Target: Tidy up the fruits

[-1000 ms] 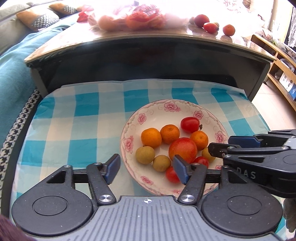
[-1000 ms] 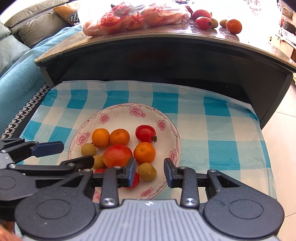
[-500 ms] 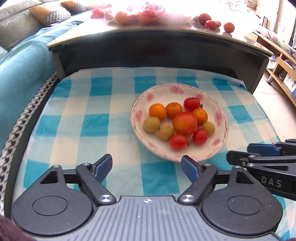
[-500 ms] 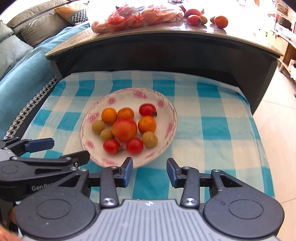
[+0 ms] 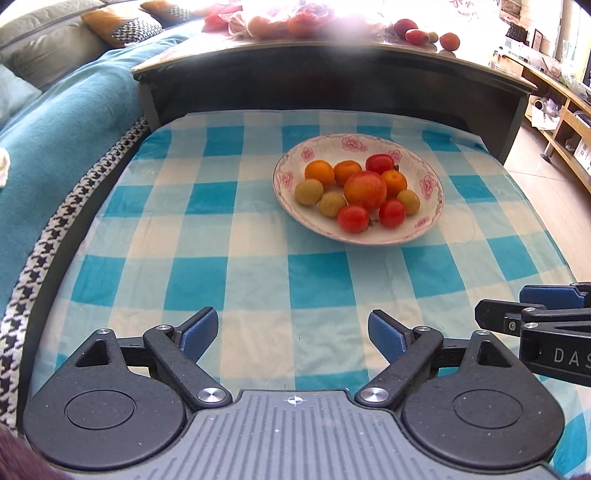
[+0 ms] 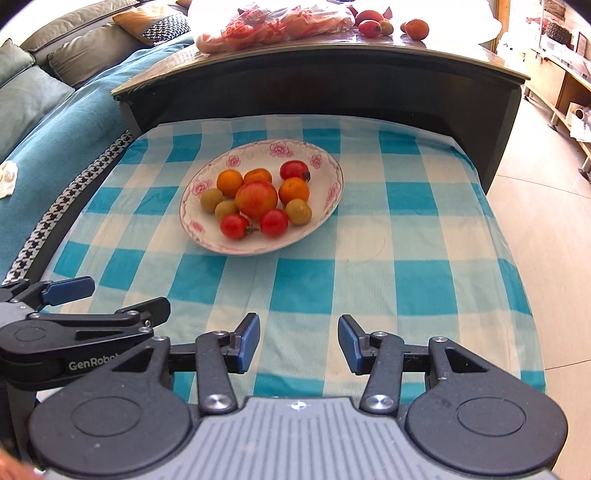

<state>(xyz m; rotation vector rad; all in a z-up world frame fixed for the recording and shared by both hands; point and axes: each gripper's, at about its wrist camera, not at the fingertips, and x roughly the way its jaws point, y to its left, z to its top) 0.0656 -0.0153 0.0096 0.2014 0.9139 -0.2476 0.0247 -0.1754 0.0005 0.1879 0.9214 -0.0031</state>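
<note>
The left gripper [image 5: 291, 328] is spreading its jaws wide over the blue-and-white checked cloth [image 5: 258, 273], with nothing lying between them. The right gripper [image 6: 299, 339] is also parting its jaws (more narrowly), likewise empty. Both are hovering near the cloth's front edge, well apart from the flowered plate [image 5: 432, 199]. The plate is sitting on the cloth and holding the fruits: a large red-orange one [image 5: 365, 190] in the middle, with small oranges, red tomatoes and yellowish round fruits touching around it. More fruit [image 6: 416, 28] is lying on the dark table [image 6: 332, 74] behind.
</note>
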